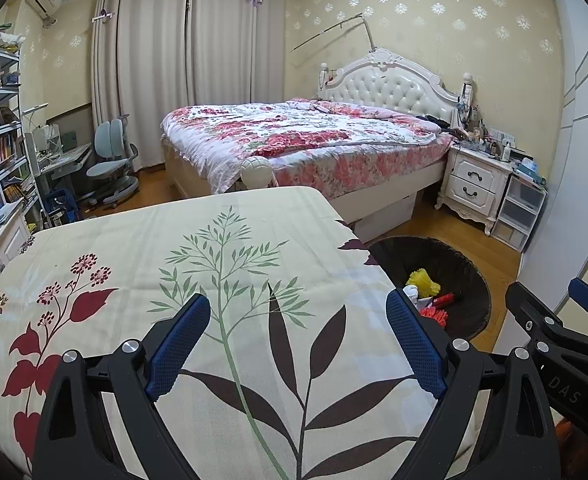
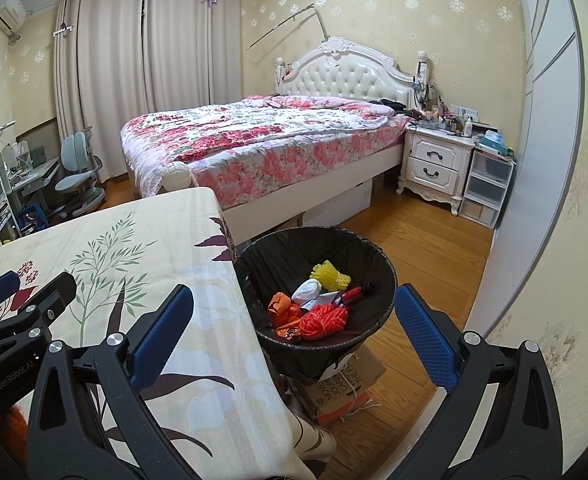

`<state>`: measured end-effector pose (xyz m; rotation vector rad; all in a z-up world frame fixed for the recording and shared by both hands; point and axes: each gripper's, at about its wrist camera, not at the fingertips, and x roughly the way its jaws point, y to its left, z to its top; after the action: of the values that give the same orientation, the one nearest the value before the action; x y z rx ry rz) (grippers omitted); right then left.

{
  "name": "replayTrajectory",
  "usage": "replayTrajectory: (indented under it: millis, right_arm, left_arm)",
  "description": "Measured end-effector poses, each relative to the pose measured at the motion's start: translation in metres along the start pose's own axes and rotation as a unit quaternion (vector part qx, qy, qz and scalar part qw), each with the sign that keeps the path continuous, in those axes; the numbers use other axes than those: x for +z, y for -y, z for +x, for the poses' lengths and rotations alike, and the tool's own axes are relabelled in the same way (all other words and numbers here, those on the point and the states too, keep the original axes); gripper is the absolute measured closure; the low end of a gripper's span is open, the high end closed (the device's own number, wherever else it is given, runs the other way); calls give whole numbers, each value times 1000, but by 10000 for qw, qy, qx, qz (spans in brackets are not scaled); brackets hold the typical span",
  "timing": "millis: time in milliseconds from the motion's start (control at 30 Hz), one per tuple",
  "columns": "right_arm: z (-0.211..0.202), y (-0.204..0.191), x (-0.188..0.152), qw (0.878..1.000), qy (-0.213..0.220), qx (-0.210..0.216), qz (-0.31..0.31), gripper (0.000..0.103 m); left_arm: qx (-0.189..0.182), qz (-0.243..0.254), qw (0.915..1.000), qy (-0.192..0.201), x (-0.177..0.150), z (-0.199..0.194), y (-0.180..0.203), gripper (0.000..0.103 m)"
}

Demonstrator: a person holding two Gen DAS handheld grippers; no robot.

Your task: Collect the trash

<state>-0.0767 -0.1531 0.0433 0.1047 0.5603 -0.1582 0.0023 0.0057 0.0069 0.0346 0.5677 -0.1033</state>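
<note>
A black-lined trash bin (image 2: 374, 264) stands just off the right edge of the table (image 2: 141, 248). It holds a yellow bundle (image 2: 330, 276), a white crumpled piece (image 2: 308, 290), an orange-red cord coil (image 2: 324, 320), an orange wrapper (image 2: 281, 308) and a red tube (image 2: 354, 294). My right gripper (image 2: 294, 296) hovers open near the table's edge and the bin, fingers wide, nothing held. My left gripper (image 1: 298, 304) is open over the leaf-print tablecloth (image 1: 213, 260), with nothing between its blue pads (image 1: 181, 344). The bin (image 1: 454, 264) also shows in the left wrist view, beyond the table's corner.
The bin rests on a cardboard box (image 2: 346, 388) on the wood floor (image 2: 426, 248). Beyond the table are a bed (image 2: 261, 140), a white nightstand (image 2: 434, 164), plastic drawers (image 2: 486, 188), a desk chair (image 1: 111, 160) and bookshelves (image 1: 1, 128). A white wardrobe door (image 2: 550, 140) is at the right.
</note>
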Motion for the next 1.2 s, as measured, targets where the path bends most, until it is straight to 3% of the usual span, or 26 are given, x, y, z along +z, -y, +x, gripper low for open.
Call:
replayTrajectory:
  millis: [1200]
  right_arm:
    - [0,0,-1,10000,2,-7,-21,5]
  left_arm:
    - [-106,-3,9998,160,1,-8,9,14]
